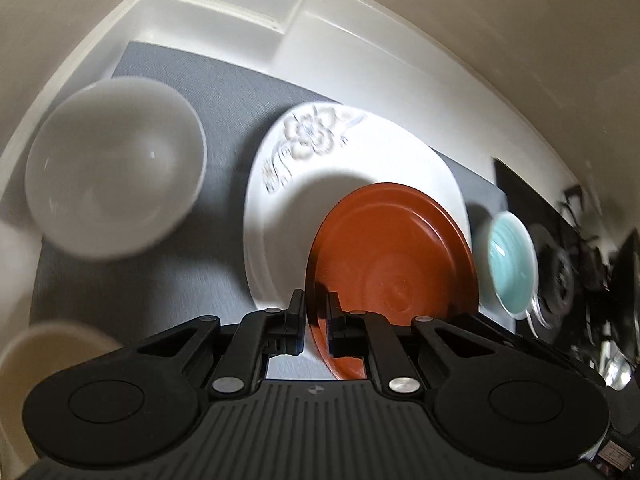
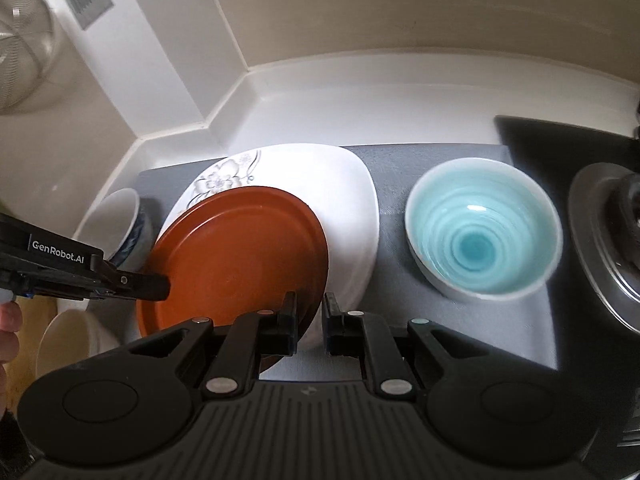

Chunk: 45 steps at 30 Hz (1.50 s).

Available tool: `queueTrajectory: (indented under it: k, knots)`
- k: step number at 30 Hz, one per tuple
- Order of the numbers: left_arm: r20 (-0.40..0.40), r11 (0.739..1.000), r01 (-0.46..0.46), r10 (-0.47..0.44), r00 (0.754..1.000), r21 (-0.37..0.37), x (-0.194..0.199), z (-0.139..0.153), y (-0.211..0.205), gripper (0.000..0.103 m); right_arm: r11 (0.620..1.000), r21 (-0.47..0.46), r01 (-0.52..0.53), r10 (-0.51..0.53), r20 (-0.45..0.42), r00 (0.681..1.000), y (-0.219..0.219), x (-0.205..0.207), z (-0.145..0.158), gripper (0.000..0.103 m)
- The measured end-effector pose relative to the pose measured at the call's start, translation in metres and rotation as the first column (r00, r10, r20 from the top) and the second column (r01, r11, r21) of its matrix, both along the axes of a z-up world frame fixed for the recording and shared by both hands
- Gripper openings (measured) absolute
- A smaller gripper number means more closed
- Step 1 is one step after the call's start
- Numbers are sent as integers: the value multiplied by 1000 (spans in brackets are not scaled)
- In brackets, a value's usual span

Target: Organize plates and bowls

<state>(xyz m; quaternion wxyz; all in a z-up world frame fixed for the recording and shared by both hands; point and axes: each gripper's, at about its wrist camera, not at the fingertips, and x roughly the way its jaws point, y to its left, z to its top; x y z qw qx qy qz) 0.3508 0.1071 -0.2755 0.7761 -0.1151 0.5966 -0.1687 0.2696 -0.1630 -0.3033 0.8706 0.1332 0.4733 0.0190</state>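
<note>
A brown-red plate point(image 1: 394, 264) point(image 2: 236, 264) is held tilted over a white square plate with a grey flower print point(image 1: 304, 168) point(image 2: 344, 200) on a grey mat point(image 2: 400, 168). My left gripper point(image 1: 316, 316) is shut on the brown plate's rim; it also shows in the right wrist view point(image 2: 160, 286). My right gripper point(image 2: 310, 312) hovers at the brown plate's right edge, jaws slightly apart, holding nothing. A white bowl point(image 1: 116, 168) stands left of the plates. A light blue bowl point(image 2: 482, 236) point(image 1: 510, 264) stands right of them.
A cream cup point(image 1: 48, 352) point(image 2: 76, 340) sits at the near left. A blue-patterned white bowl point(image 2: 120, 228) stands behind the left gripper. A black stove with a burner point(image 2: 608, 240) lies at the right. White wall corners close the back.
</note>
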Motion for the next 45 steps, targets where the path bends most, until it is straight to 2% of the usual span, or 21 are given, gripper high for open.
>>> queueTrajectory:
  k: [7,14,18,23,26,29,31,33,35,38,41,45]
  knots:
    - [17,999,-26,26,1000,25,23,-19,-11,10,998,-15,68,-68,6,998,-3,28,-23,13]
    - [79,999,5,-9,997,44,27,-23,-15,11,998,-44,41,-40,25,999,0,35,-28,12]
    - [81,998,-16,11,997,67,23,-17,-12,11,999,-10,53,-52,30,998,-2,32,-28,13]
    - [139,994,-36,22,990,102,10,3,-9,13,999,7,32,-33,65,997,-3,20,-20,15]
    - [169,995,-43,27,985,92,4,13,-9,13,1000,17,6,-8,99,995,-6,16,-11,15]
    - [148,995,-27,12,989,96,5,8,-16,13,999,30,-23,20,97,995,-8,16,-9,14]
    - [116,990,-26,9,993,142,9,-3,-23,13,999,50,-21,16,85,996,-10,17,-11,12]
    - [88,988,-47,34,996,147,11,-11,-23,13,997,72,-23,18,75,997,-13,19,-14,12]
    - [59,990,-82,76,995,114,9,-12,-17,13,996,86,-31,25,70,997,-15,21,-15,12]
    - [75,984,-146,139,987,103,-4,-3,-5,13,993,94,-70,64,67,996,-16,26,-19,12]
    - [81,972,-221,214,973,86,-20,7,15,13,989,114,-92,86,56,995,-21,33,-24,12]
    - [105,941,-329,321,941,74,-44,23,51,14,984,140,-114,104,78,992,-21,28,-20,12]
